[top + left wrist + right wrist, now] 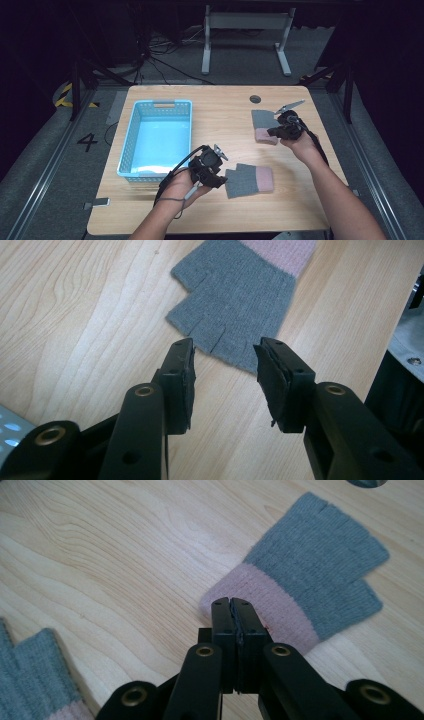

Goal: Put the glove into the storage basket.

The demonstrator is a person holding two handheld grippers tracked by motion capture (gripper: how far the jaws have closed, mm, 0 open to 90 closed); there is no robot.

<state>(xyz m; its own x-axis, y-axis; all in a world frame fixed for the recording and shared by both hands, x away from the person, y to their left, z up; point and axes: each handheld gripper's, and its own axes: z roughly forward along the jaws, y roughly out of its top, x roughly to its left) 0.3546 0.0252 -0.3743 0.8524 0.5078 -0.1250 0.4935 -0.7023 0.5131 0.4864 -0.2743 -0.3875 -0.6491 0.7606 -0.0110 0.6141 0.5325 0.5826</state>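
Observation:
Two grey fingerless gloves with pink cuffs lie flat on the wooden table. The near glove point(248, 181) point(235, 305) has its finger end toward my left gripper point(219, 179) point(222, 357), whose jaws stand open just short of that edge, with only bare wood between them. The far glove point(262, 120) point(310, 585) lies at the right rear. My right gripper point(272, 133) point(232, 602) is shut, jaws pressed together on the edge of its pink cuff point(260, 610). A corner of the near glove point(30, 675) shows at the lower left of the right gripper view.
A light blue plastic basket point(129, 146) stands on the left half of the table, close beside my left hand. A round cable hole point(255, 99) sits near the back edge. The table's right edge point(400, 340) runs close to the near glove.

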